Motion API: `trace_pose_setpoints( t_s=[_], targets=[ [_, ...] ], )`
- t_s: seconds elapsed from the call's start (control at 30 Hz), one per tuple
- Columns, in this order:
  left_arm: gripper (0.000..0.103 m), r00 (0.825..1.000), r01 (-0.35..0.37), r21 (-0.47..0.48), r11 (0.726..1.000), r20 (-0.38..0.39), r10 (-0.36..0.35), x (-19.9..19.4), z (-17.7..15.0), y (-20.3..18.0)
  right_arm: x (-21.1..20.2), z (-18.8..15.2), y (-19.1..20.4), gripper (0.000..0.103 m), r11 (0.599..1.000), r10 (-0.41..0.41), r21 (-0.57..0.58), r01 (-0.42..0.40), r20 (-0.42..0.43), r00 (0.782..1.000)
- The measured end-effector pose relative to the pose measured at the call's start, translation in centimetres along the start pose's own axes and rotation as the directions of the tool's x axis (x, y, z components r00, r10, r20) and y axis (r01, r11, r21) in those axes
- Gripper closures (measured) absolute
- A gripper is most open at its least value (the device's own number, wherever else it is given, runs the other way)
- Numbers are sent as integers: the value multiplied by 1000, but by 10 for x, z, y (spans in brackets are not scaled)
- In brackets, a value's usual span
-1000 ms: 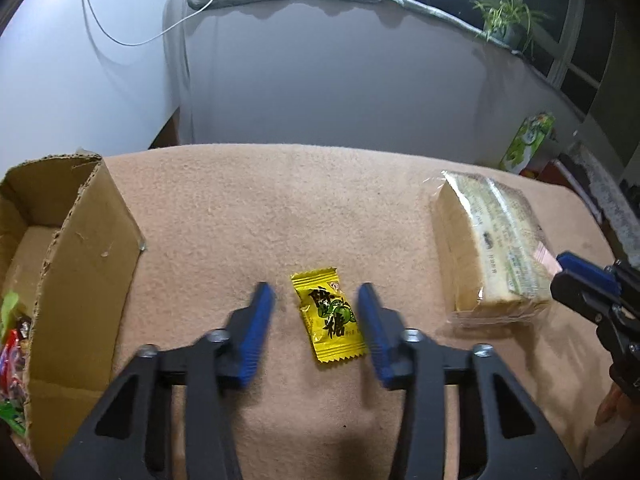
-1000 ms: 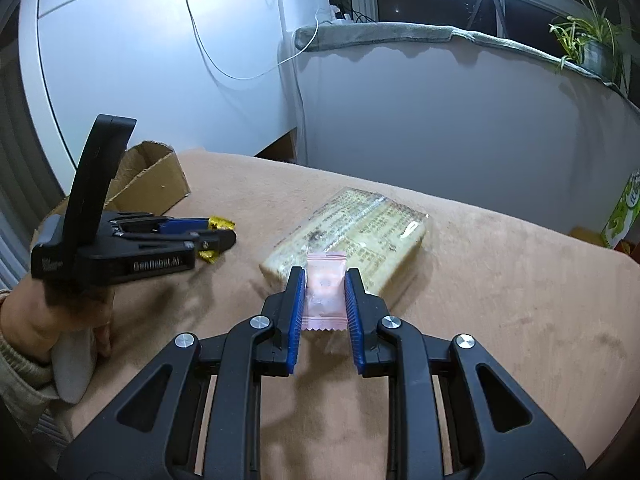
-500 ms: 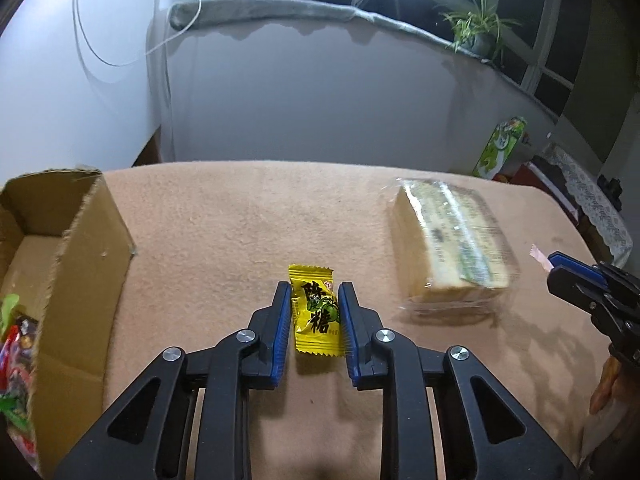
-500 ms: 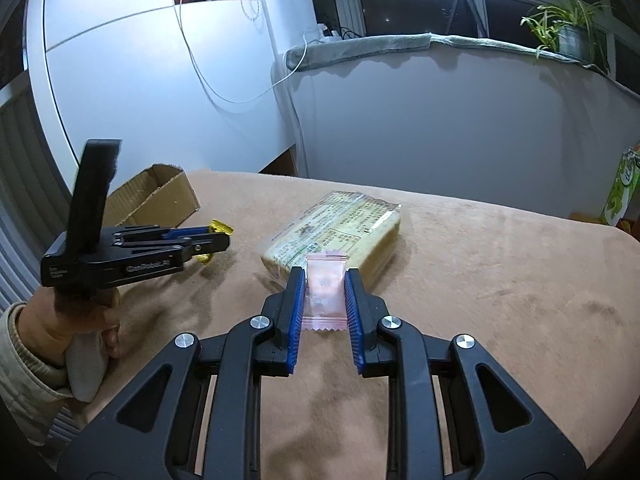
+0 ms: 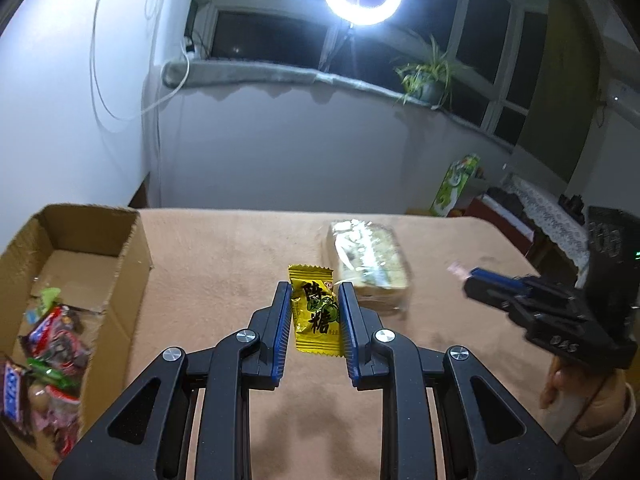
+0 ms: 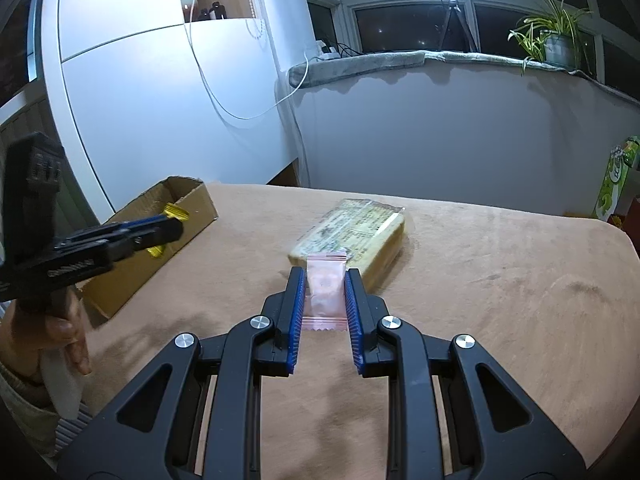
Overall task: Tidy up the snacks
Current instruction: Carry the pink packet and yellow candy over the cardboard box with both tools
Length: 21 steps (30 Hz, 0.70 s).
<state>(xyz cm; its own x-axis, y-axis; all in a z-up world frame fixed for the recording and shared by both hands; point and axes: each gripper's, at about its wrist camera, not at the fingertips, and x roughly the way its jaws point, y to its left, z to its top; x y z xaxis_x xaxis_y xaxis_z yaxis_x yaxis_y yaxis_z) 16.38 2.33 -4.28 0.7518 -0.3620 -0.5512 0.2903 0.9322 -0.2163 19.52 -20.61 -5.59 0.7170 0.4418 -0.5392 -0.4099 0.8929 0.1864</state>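
My left gripper (image 5: 313, 320) has closed its jaws on the yellow candy (image 5: 314, 312) and lifted it off the tabletop (image 5: 224, 256); right gripper (image 6: 325, 300) pinches the pink candy (image 6: 325, 294). Box (image 5: 120, 280) next.

A tan cloth-covered table (image 5: 224, 248) bears an open cardboard box (image 5: 132, 264) and a wrapped cracker pack (image 5: 368, 256).

Yellow candy (image 5: 316, 314), pink candy (image 6: 325, 294), tan tablecloth (image 5: 224, 248)
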Motion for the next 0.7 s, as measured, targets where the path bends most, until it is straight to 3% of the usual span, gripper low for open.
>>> trace_pose_setpoints(
  t_s=[0.3, 0.7],
  targets=[
    [81, 995, -11, 4, 1000, 95, 11, -45, 5, 7, -5, 12, 33, 82, 998, 20, -52, -19, 20, 1000],
    [81, 981, -89, -55, 995, 166, 97, -86, -3, 51, 5, 41, 95, 82, 985, 73, -156, -67, 35, 997]
  ],
)
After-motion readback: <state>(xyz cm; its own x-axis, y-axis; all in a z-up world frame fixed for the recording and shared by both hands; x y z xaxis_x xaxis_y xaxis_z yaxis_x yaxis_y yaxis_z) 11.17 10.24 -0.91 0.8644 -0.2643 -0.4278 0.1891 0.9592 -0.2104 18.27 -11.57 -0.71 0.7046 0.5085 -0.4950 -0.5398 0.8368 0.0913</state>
